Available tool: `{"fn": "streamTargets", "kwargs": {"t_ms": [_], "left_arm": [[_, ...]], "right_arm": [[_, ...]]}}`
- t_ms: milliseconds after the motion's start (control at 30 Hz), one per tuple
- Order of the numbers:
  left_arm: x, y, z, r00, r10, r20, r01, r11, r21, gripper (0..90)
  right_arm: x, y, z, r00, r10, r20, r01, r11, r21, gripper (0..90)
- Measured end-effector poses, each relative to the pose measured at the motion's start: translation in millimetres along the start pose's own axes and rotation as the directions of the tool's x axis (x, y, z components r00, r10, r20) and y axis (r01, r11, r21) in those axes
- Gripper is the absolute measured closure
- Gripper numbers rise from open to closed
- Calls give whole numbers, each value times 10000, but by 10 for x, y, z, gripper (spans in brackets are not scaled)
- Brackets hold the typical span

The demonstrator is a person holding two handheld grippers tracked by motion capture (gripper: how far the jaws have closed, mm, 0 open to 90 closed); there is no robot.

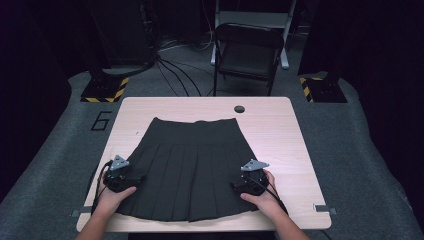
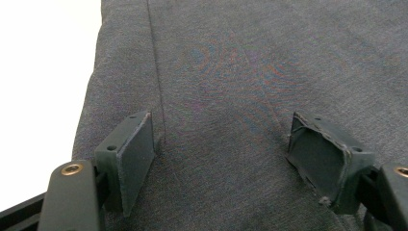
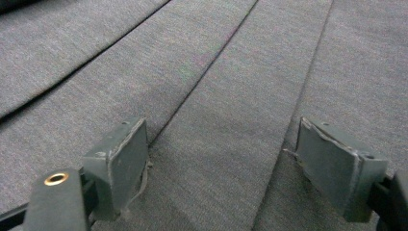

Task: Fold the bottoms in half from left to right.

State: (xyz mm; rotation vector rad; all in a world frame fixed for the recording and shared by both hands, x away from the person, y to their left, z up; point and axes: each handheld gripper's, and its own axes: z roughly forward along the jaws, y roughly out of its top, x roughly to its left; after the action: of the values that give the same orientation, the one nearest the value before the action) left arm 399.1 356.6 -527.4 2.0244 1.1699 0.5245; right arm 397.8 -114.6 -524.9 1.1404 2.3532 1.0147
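Dark pleated skirt (image 1: 192, 167) lies flat mid-table, waistband toward the far edge, hem just short of the near edge of the table (image 1: 295, 145). Left gripper (image 1: 119, 176) sits over the skirt's left side near the hem, right gripper (image 1: 251, 181) over the right side; both have jaws spread wide, nothing clamped, pads (image 2: 137, 154) resting on or just above the cloth. Looks like the pre-grasp step for a fold. Next move likely calls for closing each claw on the fabric edge and pinching all layers, not one pleat (image 3: 226, 139). Table is otherwise bare apart from a cable hole (image 1: 239, 109) near the far edge. Folding chair (image 1: 248, 50) and floor cables (image 1: 175, 70) sit well beyond; nothing in the way.
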Motion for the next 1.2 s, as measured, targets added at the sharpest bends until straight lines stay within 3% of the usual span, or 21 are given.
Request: {"fn": "streamTargets", "kwargs": {"t_ms": [933, 1100, 1133, 1200], "left_arm": [[4, 9, -20, 9999, -169, -3, 169, 9998, 55, 282], [18, 33, -39, 9991, -425, 40, 424, 9990, 168, 331], [24, 43, -35, 9963, -856, 65, 856, 9963, 25, 345], [39, 61, -46, 9950, -991, 146, 990, 9950, 116, 357]], "right_arm": [[-2, 1, 0, 10000, -25, -19, 25, 10000, -10, 187], [3, -1, -5, 10000, 57, -47, -57, 10000, 51, 187], [3, -1, -5, 10000, 59, -47, -58, 10000, 47, 187], [-8, 1, -3, 10000, -78, -19, 78, 10000, 4, 187]]}}
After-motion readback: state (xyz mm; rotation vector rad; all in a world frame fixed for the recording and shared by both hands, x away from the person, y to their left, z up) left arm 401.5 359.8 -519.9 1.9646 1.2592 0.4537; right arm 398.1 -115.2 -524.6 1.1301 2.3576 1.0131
